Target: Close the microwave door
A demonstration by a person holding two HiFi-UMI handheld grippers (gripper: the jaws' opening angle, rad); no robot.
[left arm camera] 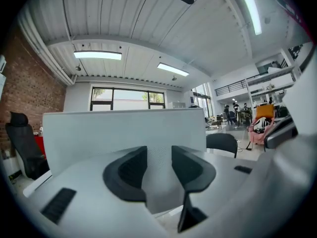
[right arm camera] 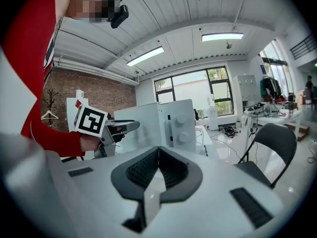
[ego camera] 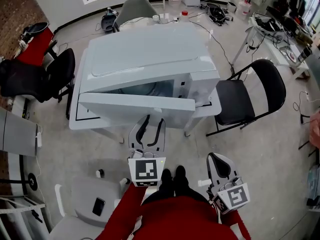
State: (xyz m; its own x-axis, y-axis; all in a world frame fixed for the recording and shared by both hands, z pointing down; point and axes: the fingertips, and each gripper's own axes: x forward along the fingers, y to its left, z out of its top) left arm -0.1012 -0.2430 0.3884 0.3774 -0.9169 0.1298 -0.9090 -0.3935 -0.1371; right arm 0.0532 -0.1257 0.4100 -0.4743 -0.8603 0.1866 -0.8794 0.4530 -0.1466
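Observation:
A white microwave (ego camera: 150, 54) stands on a white table (ego camera: 75, 121). Its door (ego camera: 137, 106) is ajar, with a narrow gap showing the inside behind it. My left gripper (ego camera: 150, 129) sits just in front of the door, pointing at it, jaws open and nothing between them. The left gripper view is filled by the pale door panel (left arm camera: 124, 133) behind the open left gripper (left arm camera: 158, 170). My right gripper (ego camera: 220, 166) hangs back at the lower right, shut and empty. In the right gripper view the shut right gripper (right arm camera: 157, 170) faces the microwave's knob panel (right arm camera: 176, 125) and the left gripper (right arm camera: 106, 128).
A black folding chair (ego camera: 240, 99) stands right of the table. A black office chair (ego camera: 45, 76) is at the left and a grey chair (ego camera: 135, 6) behind the table. Cables and desks crowd the back right. A low white unit (ego camera: 90, 204) sits by my left leg.

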